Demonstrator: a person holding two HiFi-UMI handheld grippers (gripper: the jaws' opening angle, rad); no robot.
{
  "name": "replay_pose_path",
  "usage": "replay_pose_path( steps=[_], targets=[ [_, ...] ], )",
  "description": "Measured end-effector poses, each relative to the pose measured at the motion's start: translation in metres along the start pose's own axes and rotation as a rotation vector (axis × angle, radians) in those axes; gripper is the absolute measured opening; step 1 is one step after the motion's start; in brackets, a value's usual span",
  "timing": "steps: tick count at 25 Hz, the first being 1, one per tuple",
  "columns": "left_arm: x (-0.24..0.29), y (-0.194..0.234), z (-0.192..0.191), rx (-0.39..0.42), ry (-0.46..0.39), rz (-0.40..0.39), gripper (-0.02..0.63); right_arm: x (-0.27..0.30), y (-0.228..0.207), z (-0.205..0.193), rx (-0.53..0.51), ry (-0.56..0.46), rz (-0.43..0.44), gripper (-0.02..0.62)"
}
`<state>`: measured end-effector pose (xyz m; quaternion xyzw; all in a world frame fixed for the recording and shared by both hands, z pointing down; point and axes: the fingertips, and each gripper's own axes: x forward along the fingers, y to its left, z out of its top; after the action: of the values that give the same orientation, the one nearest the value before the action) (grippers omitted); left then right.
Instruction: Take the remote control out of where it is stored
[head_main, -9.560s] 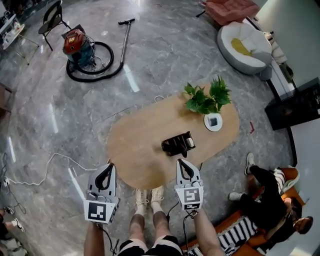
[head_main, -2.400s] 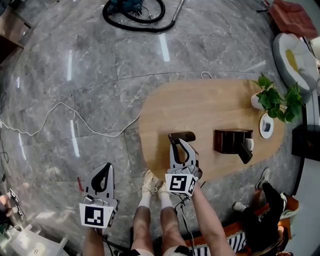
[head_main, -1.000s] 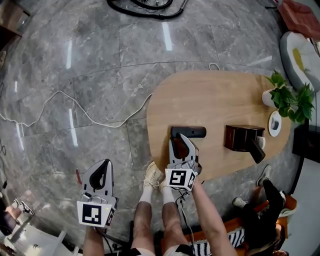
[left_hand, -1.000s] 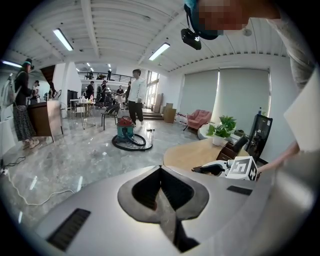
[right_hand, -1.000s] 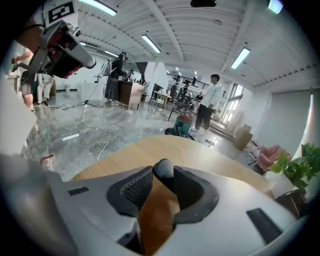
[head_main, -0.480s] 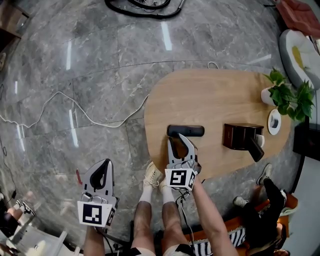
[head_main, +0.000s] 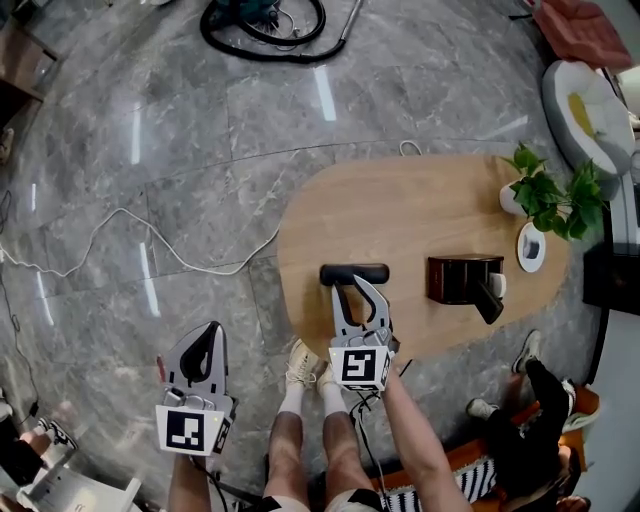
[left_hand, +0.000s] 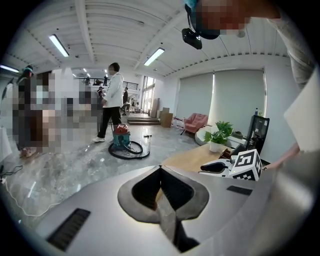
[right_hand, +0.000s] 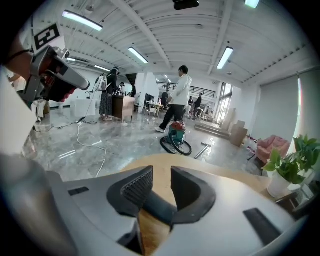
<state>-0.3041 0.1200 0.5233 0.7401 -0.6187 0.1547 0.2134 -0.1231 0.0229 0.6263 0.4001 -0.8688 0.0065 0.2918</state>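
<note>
Well, we have the oval wooden table (head_main: 420, 210) spread beneath and ahead of the right gripper (head_main: 357, 290), with the dark storage box (head_main: 452, 280) standing on it off to that gripper's right. Our left gripper (head_main: 211, 336) hangs beside the table over the floor (head_main: 150, 200), jaws pressed together on nothing. Our right jaws stand spread, and the black remote control (head_main: 354, 273) lies crosswise on the wood just at their tips, unpinched

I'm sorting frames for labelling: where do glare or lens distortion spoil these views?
Head view: bright streaks of glare on the polished floor, fisheye bows the table edge. Left gripper view: dark rounded corners, straight ceiling beams bend. Right gripper view: same dark corners, ceiling lamps blown out.
</note>
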Motion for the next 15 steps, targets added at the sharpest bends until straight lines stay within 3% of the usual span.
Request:
replay_pose_path(
  steps=[5, 15],
  targets=[
    [0.003, -0.01, 0.038, 0.029, -0.041, -0.012, 0.005, -0.019, -0.021, 0.037, 0.075, -0.058, 0.011, 0.112],
    [0.009, -0.052, 0.103, 0.082, -0.105, -0.072, 0.005, -0.076, -0.071, 0.091, 0.175, -0.144, -0.07, 0.103]
  ],
)
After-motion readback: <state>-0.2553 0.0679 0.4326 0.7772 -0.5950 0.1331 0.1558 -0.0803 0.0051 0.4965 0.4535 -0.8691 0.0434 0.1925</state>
